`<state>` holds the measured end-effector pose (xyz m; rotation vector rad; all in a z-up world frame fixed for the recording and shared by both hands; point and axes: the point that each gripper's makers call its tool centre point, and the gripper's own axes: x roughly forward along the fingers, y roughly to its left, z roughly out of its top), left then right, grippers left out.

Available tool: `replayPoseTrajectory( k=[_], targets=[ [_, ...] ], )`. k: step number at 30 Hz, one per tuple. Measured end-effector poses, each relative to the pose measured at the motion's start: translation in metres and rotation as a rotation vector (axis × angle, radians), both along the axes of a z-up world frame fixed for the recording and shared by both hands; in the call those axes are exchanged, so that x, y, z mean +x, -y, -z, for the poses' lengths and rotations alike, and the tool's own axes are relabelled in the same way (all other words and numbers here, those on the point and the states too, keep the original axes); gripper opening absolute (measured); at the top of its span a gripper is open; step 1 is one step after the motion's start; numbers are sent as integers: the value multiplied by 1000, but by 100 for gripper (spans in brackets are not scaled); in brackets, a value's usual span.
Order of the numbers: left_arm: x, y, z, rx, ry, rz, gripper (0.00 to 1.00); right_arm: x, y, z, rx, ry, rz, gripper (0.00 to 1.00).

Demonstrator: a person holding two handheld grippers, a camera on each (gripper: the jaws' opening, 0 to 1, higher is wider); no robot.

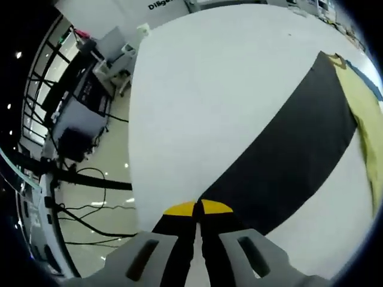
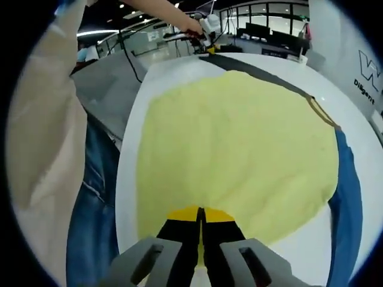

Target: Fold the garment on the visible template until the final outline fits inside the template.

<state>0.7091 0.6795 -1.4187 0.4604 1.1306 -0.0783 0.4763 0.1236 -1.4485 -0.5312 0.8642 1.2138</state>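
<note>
A pale yellow garment (image 2: 239,143) lies spread flat on the white table (image 2: 128,179); in the left gripper view only its edge (image 1: 365,113) shows at the far right. A broad black band (image 1: 293,155) runs along one side of it (image 2: 257,69), and a blue band (image 2: 347,191) along another. My right gripper (image 2: 200,211) is shut, its yellow tips over the garment's near edge; whether cloth is pinched is unclear. My left gripper (image 1: 198,207) is shut over the black band's end near the table edge, and appears far off in a hand (image 2: 203,31).
The table edge (image 1: 133,149) drops to a shiny floor with cables and equipment racks (image 1: 84,113). A person in a cream top (image 2: 45,119) and blue jeans (image 2: 90,203) stands against the table's side. Bare white tabletop (image 1: 209,89) stretches beyond the black band.
</note>
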Motion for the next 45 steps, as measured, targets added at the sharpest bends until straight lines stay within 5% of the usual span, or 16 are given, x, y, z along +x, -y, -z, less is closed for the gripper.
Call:
replayPoseTrajectory(
  k=[18, 23, 25, 31, 45],
  targets=[
    [-26, -3, 9, 12, -82, -60, 7, -1, 1, 0, -8, 0, 14, 0],
    [-20, -4, -7, 32, 5, -91, 17, 0, 1, 0, -13, 1, 21, 0],
    [-16, 5, -20, 1, 93, -106, 21, -1, 0, 0, -18, 5, 18, 0],
    [-39, 59, -43, -126, 223, -53, 22, -1, 0, 0, -33, 20, 8, 0],
    [-150, 197, -13, -473, 65, 103, 27, -9, -2, -2, -39, 40, 20, 6]
  ],
)
